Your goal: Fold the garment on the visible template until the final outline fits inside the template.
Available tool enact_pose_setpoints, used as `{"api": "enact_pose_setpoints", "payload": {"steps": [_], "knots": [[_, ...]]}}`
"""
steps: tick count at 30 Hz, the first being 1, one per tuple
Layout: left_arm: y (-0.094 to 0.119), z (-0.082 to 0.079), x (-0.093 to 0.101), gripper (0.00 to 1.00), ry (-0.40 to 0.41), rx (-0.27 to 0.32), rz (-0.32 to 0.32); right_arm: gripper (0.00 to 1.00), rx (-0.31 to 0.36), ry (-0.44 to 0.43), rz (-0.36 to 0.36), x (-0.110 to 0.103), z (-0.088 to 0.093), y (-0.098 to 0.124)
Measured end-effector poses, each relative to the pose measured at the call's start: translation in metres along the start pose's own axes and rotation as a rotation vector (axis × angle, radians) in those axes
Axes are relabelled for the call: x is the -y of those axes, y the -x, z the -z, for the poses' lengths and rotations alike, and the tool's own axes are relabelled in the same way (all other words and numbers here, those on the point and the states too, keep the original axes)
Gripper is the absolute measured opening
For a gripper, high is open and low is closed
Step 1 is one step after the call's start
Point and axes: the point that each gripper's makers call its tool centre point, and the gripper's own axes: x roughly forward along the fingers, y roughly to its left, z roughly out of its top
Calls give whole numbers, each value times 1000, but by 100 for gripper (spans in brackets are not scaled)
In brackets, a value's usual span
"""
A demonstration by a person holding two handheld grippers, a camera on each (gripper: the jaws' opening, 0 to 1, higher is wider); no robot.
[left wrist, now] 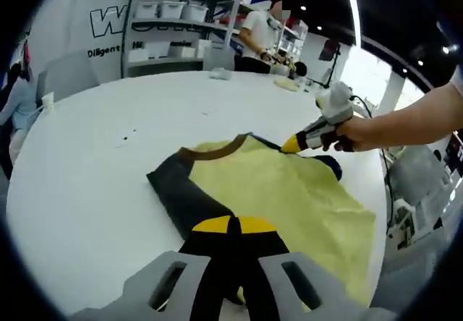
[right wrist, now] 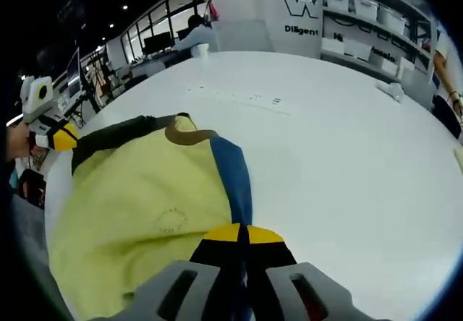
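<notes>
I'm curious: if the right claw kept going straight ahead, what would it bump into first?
Probably the garment's blue sleeve. The right claw already sits at its near end, closed, and the sleeve runs straight ahead.

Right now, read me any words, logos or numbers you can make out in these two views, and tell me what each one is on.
"W": large outlined letter on the back wall, the rest of the word hidden.
"Diligent": small dark print under it on that wall, clearest in the left gripper view; what follows is cut off.
Round stamp on the yellow garment: too faint to read.
Small dark marks on the white table: too small to read.
</notes>
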Motion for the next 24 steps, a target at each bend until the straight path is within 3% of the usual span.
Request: {"api": "enact_pose_setpoints", "payload": {"steps": [9, 12, 16, 20, 24], "knots": [[-29, 4, 61, 4, -47, 3, 117, 0, -2, 0, 0, 1, 1, 0], [-39, 5, 85, 4, -134, -11, 153, 0, -2, 0, -1, 1, 2, 0], [-48, 10, 103, 4, -147, -31, 175, 0, -7, 1, 0, 1, 4, 0], [-56, 28, 113, 3, -188, -91, 189, 0, -9, 1, 0, 2, 5, -1], [-48, 33, 115, 7, -185, -82, 206, 0, -7, -1, 0, 2, 5, -1]]}}
